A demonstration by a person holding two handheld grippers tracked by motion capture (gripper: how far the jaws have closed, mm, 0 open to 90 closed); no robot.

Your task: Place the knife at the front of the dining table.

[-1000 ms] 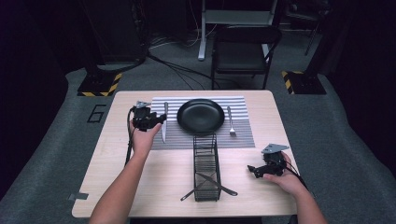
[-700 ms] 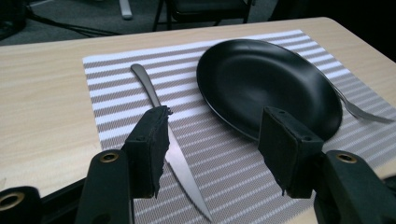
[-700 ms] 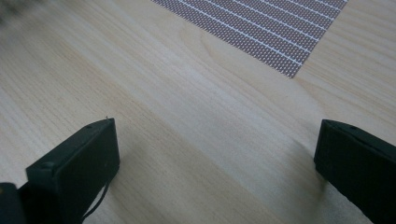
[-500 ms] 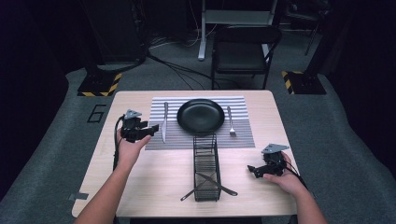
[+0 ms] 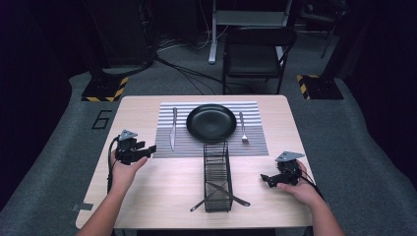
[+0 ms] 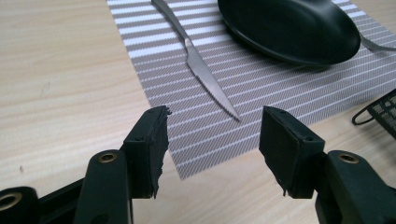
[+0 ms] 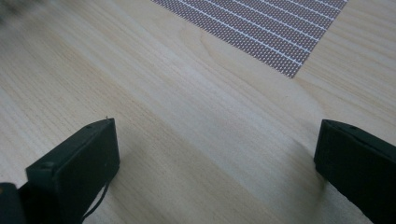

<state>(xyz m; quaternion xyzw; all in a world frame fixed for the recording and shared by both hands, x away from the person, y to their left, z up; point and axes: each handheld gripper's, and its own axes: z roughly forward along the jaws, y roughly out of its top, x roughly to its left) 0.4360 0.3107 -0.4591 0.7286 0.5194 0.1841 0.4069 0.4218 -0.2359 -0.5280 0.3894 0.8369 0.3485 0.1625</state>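
A black plate (image 5: 211, 122) sits in the middle of a grey striped placemat (image 5: 255, 140). On the mat lie a knife (image 5: 173, 129) to the plate's left and a fork (image 5: 242, 128) to its right. My left gripper (image 5: 147, 149) hovers over bare wood just off the mat's near left corner, open and holding nothing. In the left gripper view its jaws (image 6: 215, 119) frame the mat's corner, with the knife (image 6: 201, 60) and plate (image 6: 289, 28) beyond. My right gripper (image 5: 266, 178) rests near the table's right front, open and empty. Its view (image 7: 217, 133) looks over bare wood toward the placemat (image 7: 261, 28).
A black wire caddy (image 5: 217, 172) stands in front of the mat at the table's middle, with two utensils (image 5: 231, 196) crossed at its near end. A corner of the caddy (image 6: 380, 112) shows at the right of the left gripper view. A chair (image 5: 255, 49) stands beyond the table.
My left gripper has drawn back from beside the knife, moving left and toward the person. The knife stays on the mat. The right gripper has not moved.
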